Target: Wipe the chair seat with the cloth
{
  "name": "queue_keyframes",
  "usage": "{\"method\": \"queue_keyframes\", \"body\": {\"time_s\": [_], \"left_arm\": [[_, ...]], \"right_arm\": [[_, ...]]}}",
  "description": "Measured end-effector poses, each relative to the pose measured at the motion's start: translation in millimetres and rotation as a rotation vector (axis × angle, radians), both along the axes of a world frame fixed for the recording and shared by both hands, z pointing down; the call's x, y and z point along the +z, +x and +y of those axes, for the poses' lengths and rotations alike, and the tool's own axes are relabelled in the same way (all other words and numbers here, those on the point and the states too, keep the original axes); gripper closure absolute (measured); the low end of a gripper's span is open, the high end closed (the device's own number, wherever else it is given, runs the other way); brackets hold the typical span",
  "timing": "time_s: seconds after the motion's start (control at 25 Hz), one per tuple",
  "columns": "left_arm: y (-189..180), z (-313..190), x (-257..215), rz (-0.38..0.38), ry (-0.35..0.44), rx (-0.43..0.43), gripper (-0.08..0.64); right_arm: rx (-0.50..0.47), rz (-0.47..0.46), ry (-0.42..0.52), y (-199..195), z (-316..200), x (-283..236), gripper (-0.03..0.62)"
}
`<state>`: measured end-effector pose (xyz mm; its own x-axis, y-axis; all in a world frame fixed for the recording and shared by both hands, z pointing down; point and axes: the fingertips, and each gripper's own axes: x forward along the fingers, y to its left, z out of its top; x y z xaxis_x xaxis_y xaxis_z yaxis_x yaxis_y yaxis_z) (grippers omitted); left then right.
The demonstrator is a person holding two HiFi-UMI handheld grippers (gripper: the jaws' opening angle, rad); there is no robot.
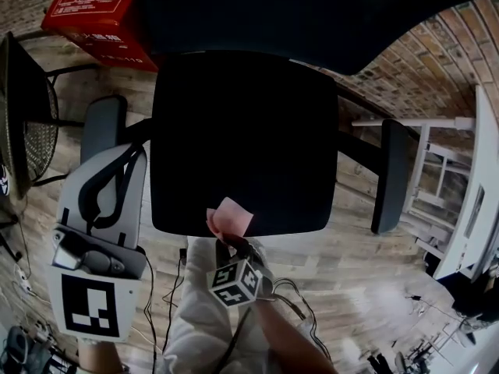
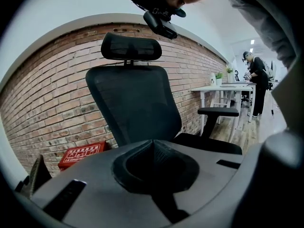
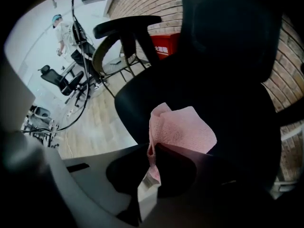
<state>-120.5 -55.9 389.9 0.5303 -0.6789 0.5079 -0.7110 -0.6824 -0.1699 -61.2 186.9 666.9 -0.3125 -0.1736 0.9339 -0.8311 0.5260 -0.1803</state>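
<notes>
The black office chair's seat (image 1: 242, 139) fills the middle of the head view. A pink cloth (image 1: 228, 218) lies over the seat's front edge, and my right gripper (image 1: 227, 238) is shut on it. In the right gripper view the cloth (image 3: 183, 129) fans out from between the jaws of that gripper (image 3: 151, 152), over the dark seat (image 3: 228, 103). My left gripper (image 1: 125, 156) hangs left of the seat beside the left armrest (image 1: 103, 127), off the chair. In its own view the left gripper (image 2: 153, 145) is shut on nothing and faces the chair's backrest (image 2: 133, 103).
A red box (image 1: 97, 14) stands against the brick wall behind the chair. A black wire-mesh object (image 1: 31, 123) is at the far left, a white desk (image 1: 460, 170) at the right past the right armrest (image 1: 388, 174). Cables (image 1: 300, 306) trail over the wooden floor. A person (image 2: 256, 75) stands far off.
</notes>
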Motion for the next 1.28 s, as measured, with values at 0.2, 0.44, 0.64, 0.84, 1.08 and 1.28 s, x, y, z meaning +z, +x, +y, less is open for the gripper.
{"method": "queue_keyframes", "body": {"time_s": [0.2, 0.44, 0.64, 0.84, 1.08, 1.28], "left_arm": [[-15.5, -0.2, 1.4, -0.003, -0.002, -0.023, 0.541], [-32.6, -0.6, 1.2, 0.007, 0.000, -0.067, 0.541], [-44.4, -0.7, -0.9, -0.001, 0.011, -0.085, 0.541], [-36.2, 6.1, -18.5, 0.026, 0.014, -0.104, 0.541], [-7.9, 11.4, -76.3, 0.037, 0.053, -0.067, 0.541], [18.7, 8.5, -139.5, 0.005, 0.121, 0.023, 0.541]], "right_arm": [[-0.162, -0.079, 0.038, -63.0, -8.5, -6.6, 0.538], [-0.293, -0.158, 0.071, -117.8, -18.6, -16.0, 0.538], [-0.255, -0.196, 0.061, -115.3, -28.0, -15.5, 0.538], [-0.144, -0.201, 0.074, -75.9, -36.0, -38.9, 0.539], [-0.071, -0.178, 0.191, -4.0, -77.4, -108.7, 0.538], [0.089, -0.199, 0.306, 65.4, -128.3, -203.6, 0.538]]}}
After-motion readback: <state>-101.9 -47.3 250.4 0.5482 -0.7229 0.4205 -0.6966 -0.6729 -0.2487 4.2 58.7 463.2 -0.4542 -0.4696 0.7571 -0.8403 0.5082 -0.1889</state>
